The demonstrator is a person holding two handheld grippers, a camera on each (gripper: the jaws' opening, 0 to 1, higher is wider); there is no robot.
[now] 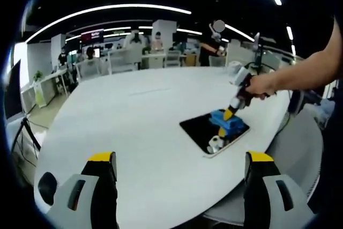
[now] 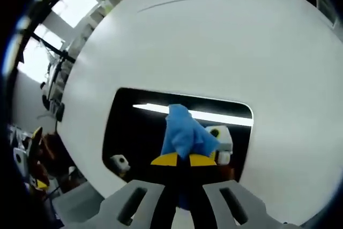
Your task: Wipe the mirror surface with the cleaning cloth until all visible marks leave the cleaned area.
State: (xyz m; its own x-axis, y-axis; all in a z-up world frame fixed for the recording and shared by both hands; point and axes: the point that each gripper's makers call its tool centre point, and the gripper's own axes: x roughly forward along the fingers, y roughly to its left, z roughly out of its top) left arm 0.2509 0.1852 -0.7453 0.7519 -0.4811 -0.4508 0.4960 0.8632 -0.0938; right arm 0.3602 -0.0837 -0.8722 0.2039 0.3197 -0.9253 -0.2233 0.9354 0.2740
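cloth (image 2: pixel 185 132) (blue) in right claw (image 2: pixel 181 160) on mirror (image 2: pixel 134 132); white table (image 1: pixel 139 127) around.

Mirror (image 2: pixel 134 127) was glossy, dark glass, reflecting ceiling light strips. Cleaning cloth (image 2: pixel 182 132) was soft blue fabric, creased, matt. White table (image 1: pixel 139 127) looked smooth, faintly satin.

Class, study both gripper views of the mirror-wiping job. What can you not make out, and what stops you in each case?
- Marks on the mirror: right gripper view, ceiling-light reflections mask the glass.
- Mirror under the blue cloth: right gripper view, covered by the cloth.
- Mirror's near edge: right gripper view, hidden behind the right gripper.
- Mirror surface detail: left gripper view, too small; left gripper hangs open, well short of it.
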